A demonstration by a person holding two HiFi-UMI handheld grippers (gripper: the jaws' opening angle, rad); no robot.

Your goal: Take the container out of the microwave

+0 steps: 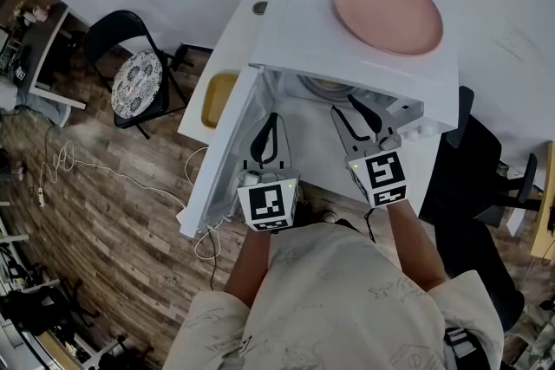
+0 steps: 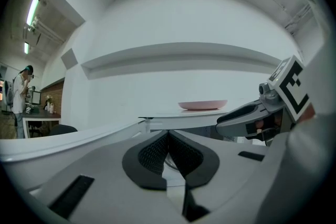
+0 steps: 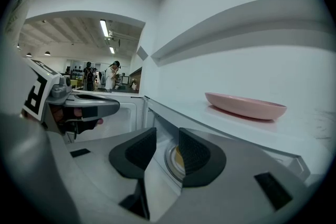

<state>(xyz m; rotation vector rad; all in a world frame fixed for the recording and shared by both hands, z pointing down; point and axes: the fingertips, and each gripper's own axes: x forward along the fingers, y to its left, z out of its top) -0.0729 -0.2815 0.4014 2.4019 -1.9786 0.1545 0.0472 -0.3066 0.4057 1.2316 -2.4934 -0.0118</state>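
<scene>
Pink plate point(image 1: 388, 10) sits atop the white microwave point(image 1: 295, 26), its door point(image 1: 217, 169) swung open; the container point(image 3: 176, 159) lies inside. Right gripper point(image 3: 167, 139) gapes wide, empty; left gripper point(image 2: 169, 136) is closed, empty.

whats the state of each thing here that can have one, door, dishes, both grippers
door: open
container: inside the microwave, not gripped
plate: right side up on top of the microwave, empty
left gripper: shut, nothing held
right gripper: open, nothing between the jaws, pointed at the container
</scene>
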